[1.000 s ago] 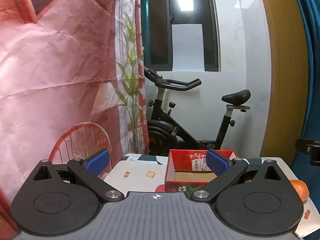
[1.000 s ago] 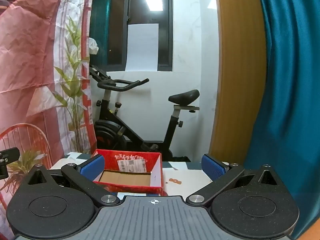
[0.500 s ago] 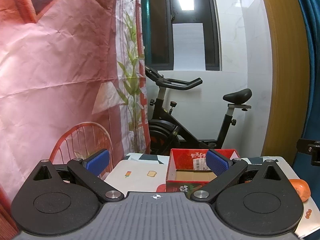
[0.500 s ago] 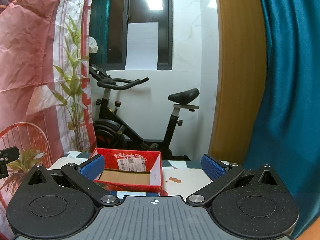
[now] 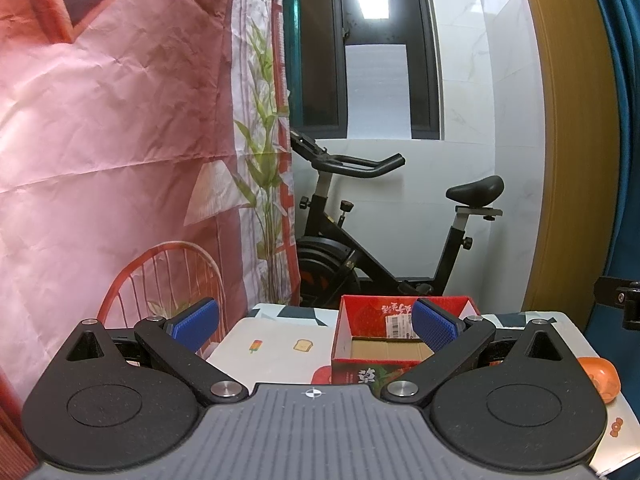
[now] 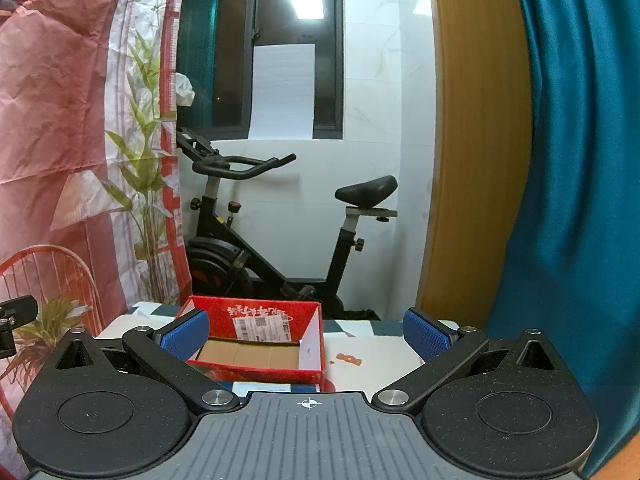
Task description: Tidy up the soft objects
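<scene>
Orange object (image 5: pixel 602 376) half-hidden behind left gripper (image 5: pixel 314 326)

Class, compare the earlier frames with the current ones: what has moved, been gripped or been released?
Almost nothing. Both views drift very slightly. The left gripper and right gripper stay open and empty, and the red box still sits empty on the table.

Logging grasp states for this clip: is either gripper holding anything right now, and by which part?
Nothing is held. The left gripper and right gripper are both open, with only air between the pads, above the table near the red box.
</scene>
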The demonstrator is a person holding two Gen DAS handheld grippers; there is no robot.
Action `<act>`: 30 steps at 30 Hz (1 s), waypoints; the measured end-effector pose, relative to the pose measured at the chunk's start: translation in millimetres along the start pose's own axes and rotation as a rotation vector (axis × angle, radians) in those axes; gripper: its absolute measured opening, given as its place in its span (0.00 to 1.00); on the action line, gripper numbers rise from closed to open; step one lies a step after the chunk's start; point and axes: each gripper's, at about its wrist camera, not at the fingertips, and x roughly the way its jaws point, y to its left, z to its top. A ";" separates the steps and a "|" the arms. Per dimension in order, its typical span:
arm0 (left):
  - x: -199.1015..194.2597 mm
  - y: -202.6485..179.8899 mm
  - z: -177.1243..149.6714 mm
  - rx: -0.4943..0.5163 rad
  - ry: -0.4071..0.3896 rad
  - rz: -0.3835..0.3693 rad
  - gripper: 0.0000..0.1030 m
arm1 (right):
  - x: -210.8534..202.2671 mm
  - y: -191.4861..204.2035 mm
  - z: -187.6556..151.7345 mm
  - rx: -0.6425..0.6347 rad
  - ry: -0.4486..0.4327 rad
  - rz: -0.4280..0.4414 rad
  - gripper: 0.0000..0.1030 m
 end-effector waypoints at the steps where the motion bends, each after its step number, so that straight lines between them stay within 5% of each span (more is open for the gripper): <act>1: 0.0 -0.1 0.0 0.000 0.000 0.001 1.00 | 0.4 -0.1 -0.1 0.000 0.000 0.000 1.00; 30: 0.6 0.8 -1.4 0.002 -0.007 -0.003 1.00 | 1.1 1.1 -2.5 0.004 0.004 -0.004 1.00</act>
